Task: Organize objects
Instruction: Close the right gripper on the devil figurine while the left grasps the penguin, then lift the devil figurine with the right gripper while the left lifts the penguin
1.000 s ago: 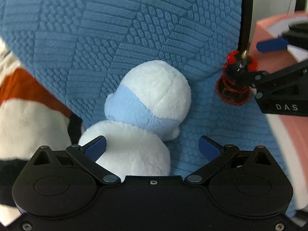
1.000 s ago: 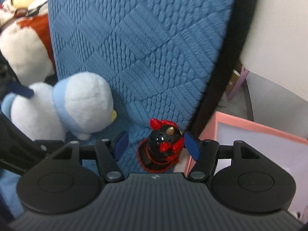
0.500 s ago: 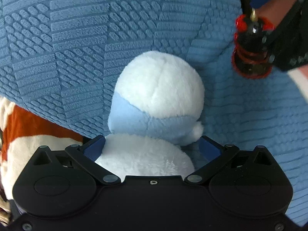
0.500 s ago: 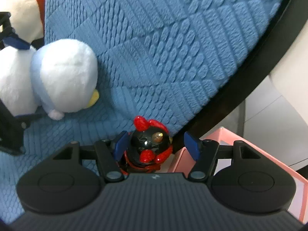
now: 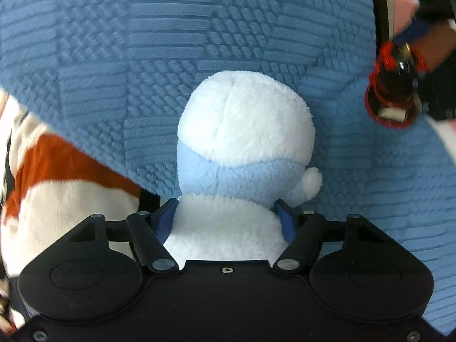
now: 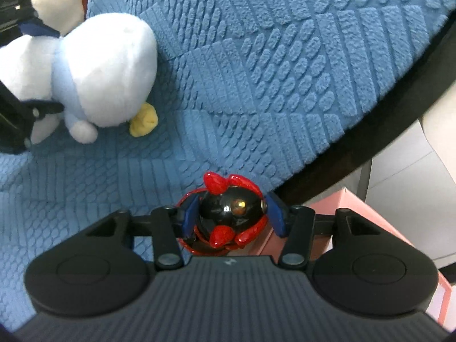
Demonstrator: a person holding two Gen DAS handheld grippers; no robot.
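Note:
A white and light-blue plush duck [image 5: 242, 148] lies on a blue textured cushion [image 5: 171, 42]. My left gripper [image 5: 226, 222] is shut on the plush's white body, its blue pads pressed into both sides. The plush also shows in the right wrist view [image 6: 94, 68], with its yellow beak [image 6: 144, 119] pointing down. My right gripper [image 6: 230, 213] is shut on a glossy black and red figurine [image 6: 228, 213] at the cushion's right edge. The figurine shows in the left wrist view [image 5: 393, 91] at the upper right, held in the right gripper.
An orange and white plush [image 5: 57, 185] lies at the left of the cushion. A pink box [image 6: 356, 213] sits to the right, beside the cushion's black edge [image 6: 370, 148]. A pale floor and wall lie beyond it.
My left gripper has moved in and closed on the plush's body. My right gripper has closed on the figurine.

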